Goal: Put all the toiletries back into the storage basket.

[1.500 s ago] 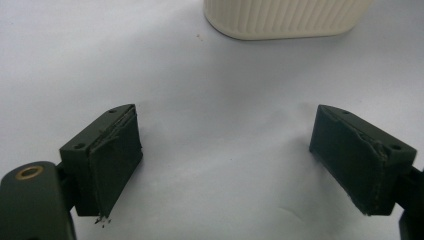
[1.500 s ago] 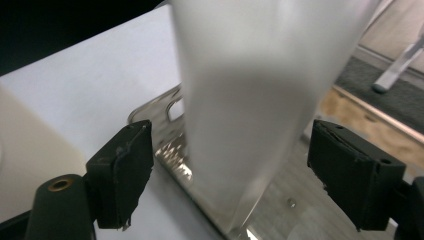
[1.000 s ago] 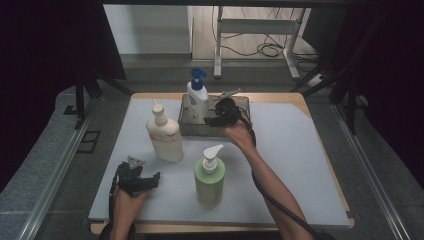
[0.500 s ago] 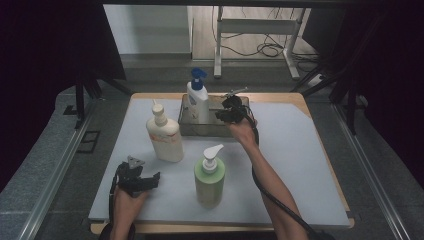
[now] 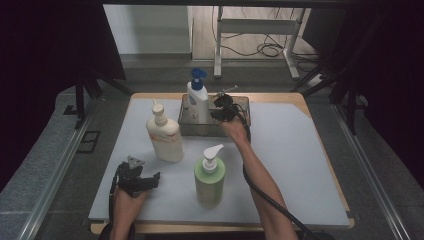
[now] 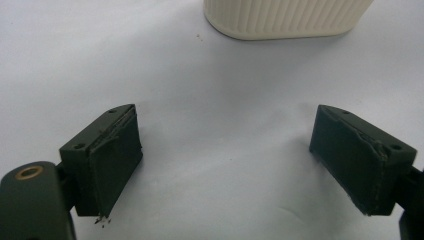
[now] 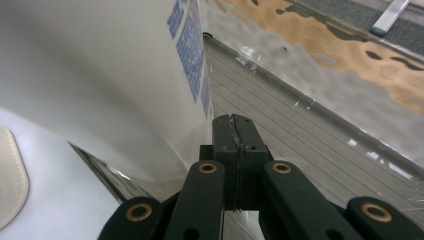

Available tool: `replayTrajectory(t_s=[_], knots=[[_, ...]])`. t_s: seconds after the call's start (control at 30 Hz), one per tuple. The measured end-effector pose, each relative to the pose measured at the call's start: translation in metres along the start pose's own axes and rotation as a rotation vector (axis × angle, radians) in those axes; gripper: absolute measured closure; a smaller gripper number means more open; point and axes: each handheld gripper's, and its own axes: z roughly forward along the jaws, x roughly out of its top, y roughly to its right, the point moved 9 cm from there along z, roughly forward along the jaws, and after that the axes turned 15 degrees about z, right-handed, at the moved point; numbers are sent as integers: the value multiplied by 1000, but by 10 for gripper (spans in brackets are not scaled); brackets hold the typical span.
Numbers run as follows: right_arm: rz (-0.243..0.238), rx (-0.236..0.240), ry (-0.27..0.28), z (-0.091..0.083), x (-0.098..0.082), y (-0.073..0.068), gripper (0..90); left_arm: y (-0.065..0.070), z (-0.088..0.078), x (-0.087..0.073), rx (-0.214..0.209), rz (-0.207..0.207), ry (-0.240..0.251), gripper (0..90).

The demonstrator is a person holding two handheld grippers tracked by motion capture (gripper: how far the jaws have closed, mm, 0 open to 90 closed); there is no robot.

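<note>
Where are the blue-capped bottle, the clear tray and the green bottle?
blue-capped bottle (image 5: 198, 102), high view, on its white body.
clear tray (image 5: 244, 101), high view, on its right rim.
green bottle (image 5: 209, 184), high view, on its green body.

No text can be read. The white bottle (image 7: 100, 75) just left of the right claw (image 7: 235, 130) bears a label with blue print (image 7: 192, 55), but the letters are too blurred and slanted to make out. The cream bottle (image 5: 164, 134) and green bottle (image 5: 209, 177) show no legible lettering.
</note>
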Motion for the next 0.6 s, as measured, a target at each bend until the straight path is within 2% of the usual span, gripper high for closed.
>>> replayTrajectory(t_s=[0.3, 0.6], knots=[[26, 28, -34, 12, -3, -7, 896, 0, 0, 0, 0, -1, 1, 125], [17, 27, -47, 19, -4, -15, 895, 0, 0, 0, 0, 0, 1, 125]])
